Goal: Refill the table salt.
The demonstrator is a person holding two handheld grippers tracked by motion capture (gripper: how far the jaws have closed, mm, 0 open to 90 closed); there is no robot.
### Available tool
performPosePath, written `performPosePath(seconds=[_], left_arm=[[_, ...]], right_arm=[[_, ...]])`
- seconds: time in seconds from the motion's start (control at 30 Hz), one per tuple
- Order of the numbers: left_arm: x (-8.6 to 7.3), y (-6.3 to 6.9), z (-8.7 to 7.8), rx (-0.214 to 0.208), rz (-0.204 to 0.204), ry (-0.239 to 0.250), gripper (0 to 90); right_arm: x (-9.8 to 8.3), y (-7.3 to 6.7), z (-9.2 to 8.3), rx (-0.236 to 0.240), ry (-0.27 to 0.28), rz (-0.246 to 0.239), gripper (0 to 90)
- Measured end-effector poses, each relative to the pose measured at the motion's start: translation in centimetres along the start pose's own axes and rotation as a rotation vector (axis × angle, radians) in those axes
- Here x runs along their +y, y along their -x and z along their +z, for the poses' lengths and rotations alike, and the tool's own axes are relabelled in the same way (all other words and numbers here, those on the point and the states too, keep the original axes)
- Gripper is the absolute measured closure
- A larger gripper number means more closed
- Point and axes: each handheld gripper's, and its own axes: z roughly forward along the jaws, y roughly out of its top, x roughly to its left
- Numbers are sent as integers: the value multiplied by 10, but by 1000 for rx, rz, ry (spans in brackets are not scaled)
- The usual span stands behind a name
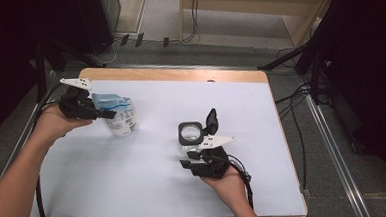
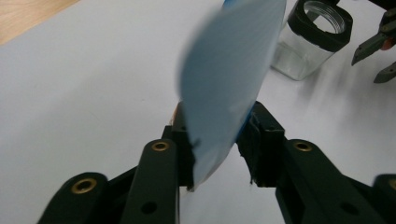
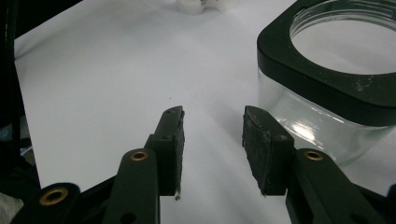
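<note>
My left gripper [image 2: 219, 140] has a blue-and-white pouch [image 1: 117, 114] between its jaws, the blue edge [image 2: 229, 79] running up between my pads; the left pad touches it, but I cannot tell whether the right one presses, so I cannot call it a firm grip. The pouch sits near the table's [image 1: 135, 181] left side. My right gripper [image 3: 212, 140] stands released, nothing between its jaws, just beside the clear glass jar [image 3: 327, 88] with a black collar, which stands lidless near the middle of the white table.
</note>
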Motion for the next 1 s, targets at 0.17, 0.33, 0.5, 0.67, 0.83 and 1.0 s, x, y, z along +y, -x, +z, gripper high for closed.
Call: performPosePath(seconds=[0.17,0.33,0.5,0.67,0.83,1.0], left_arm=[[0,-3,3,2,4,-13,726],[0,-1,7,21,24,-34,721],[2,-1,9,32,9,-59,863],[9,4,10,38,-4,-90,900],[15,11,5,35,-17,-111,900],[26,27,-1,19,-14,-141,900]], right_arm=[[-1,0,0,-3,-3,1,599],[-1,0,1,-3,-5,2,599],[-1,0,3,-3,-9,1,596],[-1,-1,4,2,-11,-1,597],[0,-1,3,0,-3,2,609],[1,-2,3,-6,7,-1,611]])
